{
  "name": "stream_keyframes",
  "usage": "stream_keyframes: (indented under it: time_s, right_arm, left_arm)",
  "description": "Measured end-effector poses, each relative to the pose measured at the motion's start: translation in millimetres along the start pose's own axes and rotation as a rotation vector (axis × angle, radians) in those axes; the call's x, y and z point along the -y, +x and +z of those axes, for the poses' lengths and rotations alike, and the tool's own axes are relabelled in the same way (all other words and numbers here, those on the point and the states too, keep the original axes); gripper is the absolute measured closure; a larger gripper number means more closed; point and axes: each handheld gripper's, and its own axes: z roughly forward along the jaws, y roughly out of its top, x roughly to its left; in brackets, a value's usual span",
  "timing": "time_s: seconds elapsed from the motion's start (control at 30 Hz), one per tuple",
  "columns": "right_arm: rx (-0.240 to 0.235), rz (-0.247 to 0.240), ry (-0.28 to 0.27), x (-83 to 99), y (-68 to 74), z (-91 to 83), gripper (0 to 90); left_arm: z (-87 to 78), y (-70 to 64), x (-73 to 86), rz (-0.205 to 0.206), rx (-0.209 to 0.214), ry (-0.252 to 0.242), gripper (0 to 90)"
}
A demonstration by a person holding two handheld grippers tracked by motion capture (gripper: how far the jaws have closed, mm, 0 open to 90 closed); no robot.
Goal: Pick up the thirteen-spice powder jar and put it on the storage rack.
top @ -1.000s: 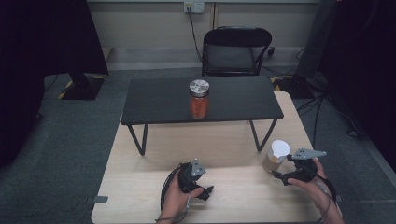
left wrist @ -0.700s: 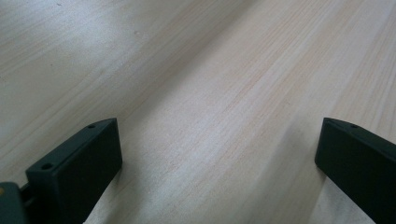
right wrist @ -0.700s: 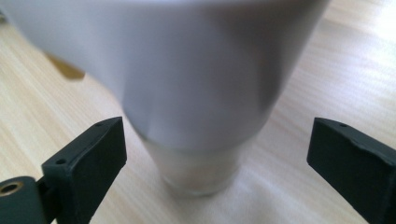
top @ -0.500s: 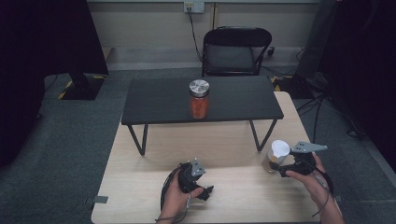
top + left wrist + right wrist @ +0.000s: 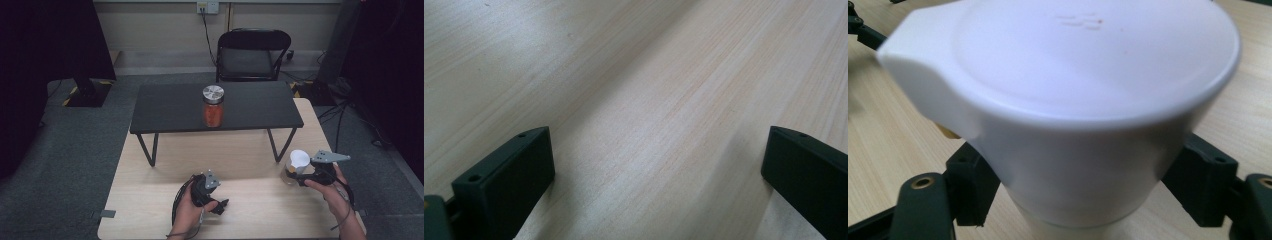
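The right gripper [image 5: 299, 176] holds a white-lidded jar [image 5: 1068, 115] between its jaws, at the right side of the wooden table [image 5: 240, 160]. The grasp appears complete; lifting and placing remain to be done. The left gripper [image 5: 656, 170] rests with its jaws wide apart and holds nothing. The jar stands near the right table edge. Open wood lies between the two grippers. The black bench [image 5: 175, 107] with an orange-filled jar [image 5: 213, 106] stands well apart.
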Motion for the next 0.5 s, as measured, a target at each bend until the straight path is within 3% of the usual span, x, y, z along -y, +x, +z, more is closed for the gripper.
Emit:
stream_keyframes:
  time_s: [0.3,0.5]
  right_arm:
    - [-0.002,-0.023,-0.025,2.7,1.3,-0.9,29.9]
    - [0.009,-0.047,-0.007,-2.1,4.4,-3.6,30.5]
  left_arm:
    - [0.0,0.0,0.0,0.000,0.000,0.000,0.0]
    - [0.0,0.0,0.0,0.001,0.000,0.000,0.0]
